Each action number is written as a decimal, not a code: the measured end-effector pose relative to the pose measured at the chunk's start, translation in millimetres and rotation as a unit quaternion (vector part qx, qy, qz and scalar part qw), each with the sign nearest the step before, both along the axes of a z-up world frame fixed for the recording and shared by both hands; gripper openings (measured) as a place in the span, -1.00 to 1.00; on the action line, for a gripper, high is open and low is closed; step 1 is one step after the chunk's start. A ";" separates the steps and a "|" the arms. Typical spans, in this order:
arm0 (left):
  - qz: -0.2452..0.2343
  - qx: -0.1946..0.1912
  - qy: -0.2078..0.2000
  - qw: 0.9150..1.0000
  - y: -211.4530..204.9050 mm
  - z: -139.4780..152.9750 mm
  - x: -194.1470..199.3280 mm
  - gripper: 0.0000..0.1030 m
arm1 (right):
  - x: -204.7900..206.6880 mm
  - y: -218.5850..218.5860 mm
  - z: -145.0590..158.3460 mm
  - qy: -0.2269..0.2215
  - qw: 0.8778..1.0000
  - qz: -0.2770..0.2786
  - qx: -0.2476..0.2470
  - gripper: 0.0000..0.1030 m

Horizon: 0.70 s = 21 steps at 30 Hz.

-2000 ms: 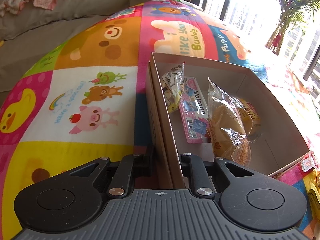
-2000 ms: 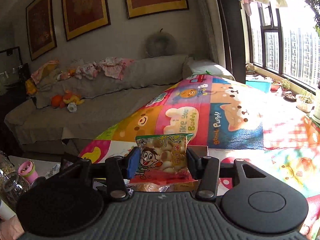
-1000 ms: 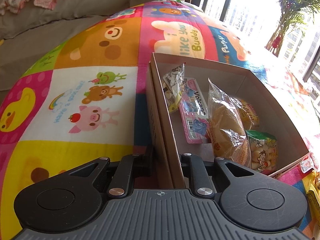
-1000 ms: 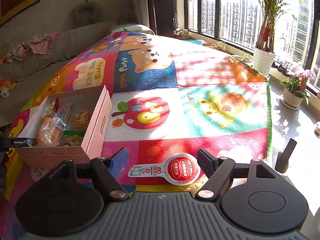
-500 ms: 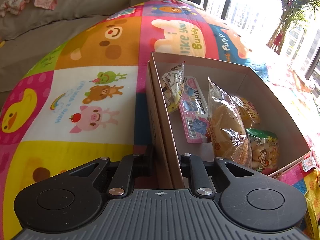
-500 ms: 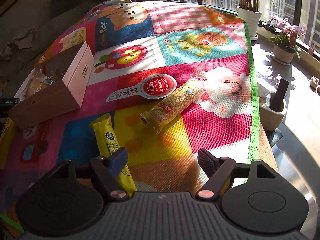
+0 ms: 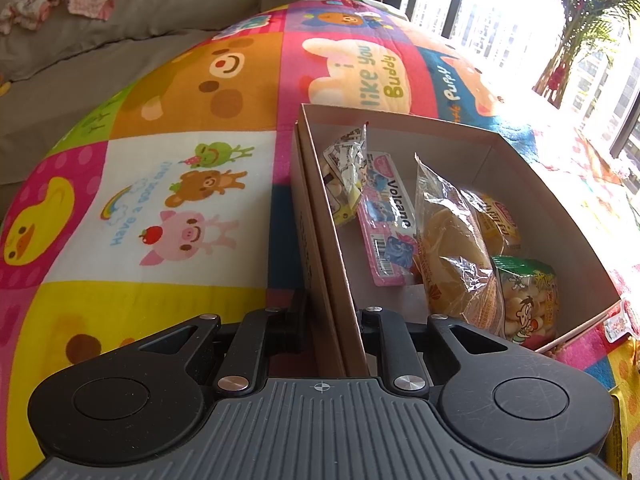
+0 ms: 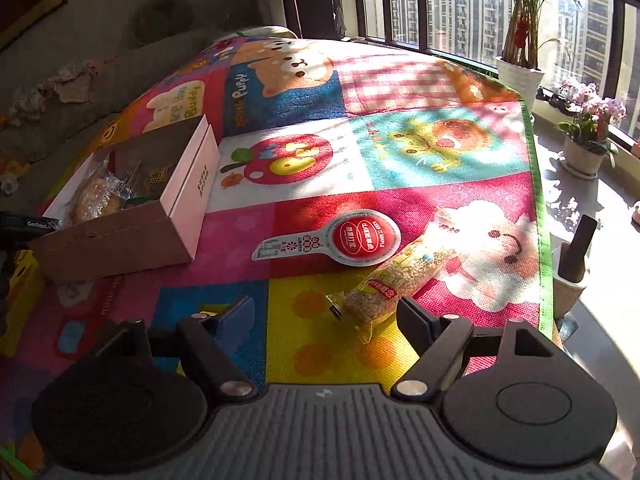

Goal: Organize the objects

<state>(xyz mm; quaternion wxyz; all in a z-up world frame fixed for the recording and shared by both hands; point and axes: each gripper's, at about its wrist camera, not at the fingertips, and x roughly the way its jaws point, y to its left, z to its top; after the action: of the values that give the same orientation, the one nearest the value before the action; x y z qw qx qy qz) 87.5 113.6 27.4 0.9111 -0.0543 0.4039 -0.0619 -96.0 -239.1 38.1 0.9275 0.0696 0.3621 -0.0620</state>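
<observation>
Cardboard box [image 7: 516, 160] sits on the bright patchwork play mat [image 7: 160, 200], and the left gripper [image 7: 330, 316] is pinched tight on its near wall, one finger outside and one inside. Within the box lie a pink Volcano pack [image 7: 386, 220], a clear-wrapped bun [image 7: 456, 256], a green cartoon snack bag [image 7: 528, 296] in the near corner and a crinkled silvery packet [image 7: 346, 168] against the wall. Off to the side, the right gripper [image 8: 326, 316] stands wide apart over the mat with nothing between its fingers; the tip of a long bag of puffed grains [image 8: 400, 276] lies just ahead of it, touching a round red-lidded cup with a tab [image 8: 352, 238]
</observation>
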 end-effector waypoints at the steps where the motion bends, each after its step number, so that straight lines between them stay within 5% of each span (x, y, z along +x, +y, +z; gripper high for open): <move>1: 0.000 0.000 0.000 1.000 0.1 0.1 0.1 -0.64 | 9.2 -10.0 -1.7 0.000 1.000 -0.022 -0.002 0.53; 5: 0.000 0.001 0.000 1.000 0.1 -0.1 -0.1 -0.64 | 33.3 -37.4 -10.8 0.013 0.999 -0.047 0.020 0.38; 7: -0.001 -0.001 0.000 1.000 0.5 -0.9 -1.2 -0.64 | 35.5 -43.6 -15.4 0.027 0.998 -0.037 0.035 0.00; 12: -0.001 0.000 -0.001 1.000 0.8 -2.0 -2.4 -0.64 | 7.9 -43.9 -13.9 0.051 0.998 -0.004 0.037 -0.42; 18: -0.001 0.001 0.000 1.000 1.0 -2.3 -3.1 -0.64 | -38.6 -36.0 -13.4 0.071 0.997 0.019 0.019 -0.43; 21: 0.000 0.001 0.000 1.000 0.5 -1.7 -2.5 -0.64 | -51.7 -23.7 -10.9 0.070 0.997 0.026 -0.029 -0.40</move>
<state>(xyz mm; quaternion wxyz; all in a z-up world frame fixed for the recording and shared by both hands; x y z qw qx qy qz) 85.0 114.2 25.7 0.9109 -0.0534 0.4044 -0.0618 -147.8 -262.8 27.2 0.9028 0.0290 0.4258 -0.0531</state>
